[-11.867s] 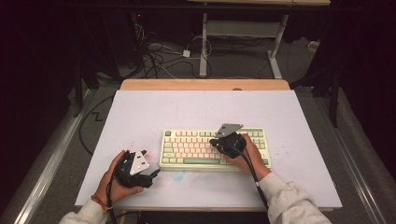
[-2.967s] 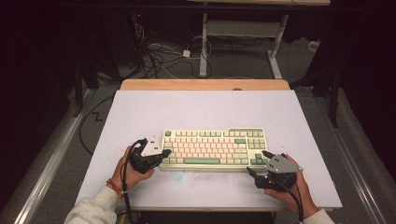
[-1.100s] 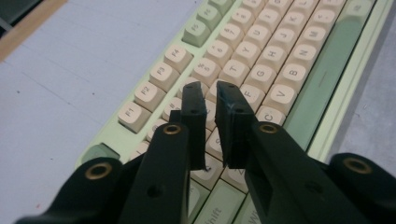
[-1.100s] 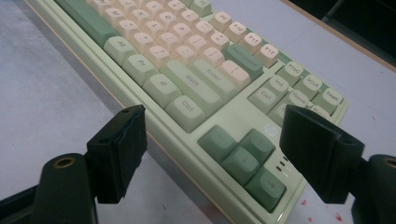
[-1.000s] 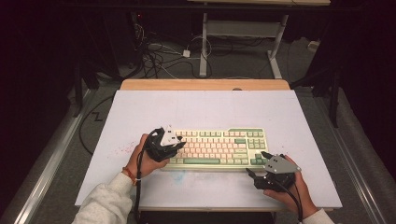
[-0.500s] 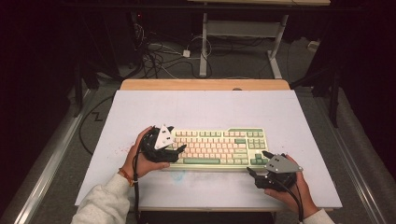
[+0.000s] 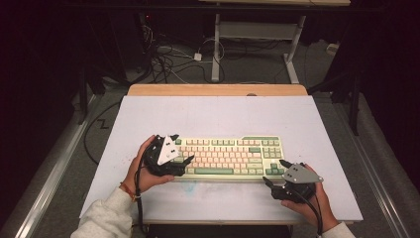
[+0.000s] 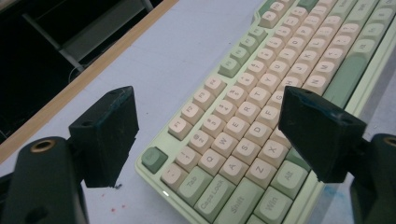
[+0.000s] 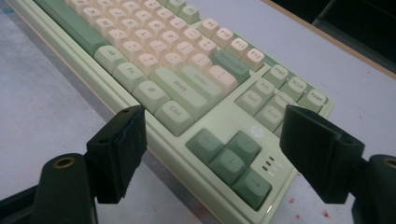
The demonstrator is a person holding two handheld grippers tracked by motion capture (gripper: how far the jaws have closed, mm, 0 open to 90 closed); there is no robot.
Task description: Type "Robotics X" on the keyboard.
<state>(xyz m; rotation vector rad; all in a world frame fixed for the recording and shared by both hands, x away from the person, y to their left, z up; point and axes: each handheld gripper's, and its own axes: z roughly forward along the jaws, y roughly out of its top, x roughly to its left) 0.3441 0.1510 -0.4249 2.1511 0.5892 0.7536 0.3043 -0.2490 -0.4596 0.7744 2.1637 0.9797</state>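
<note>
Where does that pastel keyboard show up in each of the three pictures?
High view: the keyboard lies across the middle of the white table.
Left gripper view: its left end with Tab and Caps Lock, running up to the right.
Right gripper view: its right end, arrow keys at centre.
Shared landmark: the green spacebar.

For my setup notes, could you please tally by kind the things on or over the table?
Keyboard: 1
Handheld grippers: 2, the left gripper and the right gripper, both with fingers apart
Total: 3
</note>
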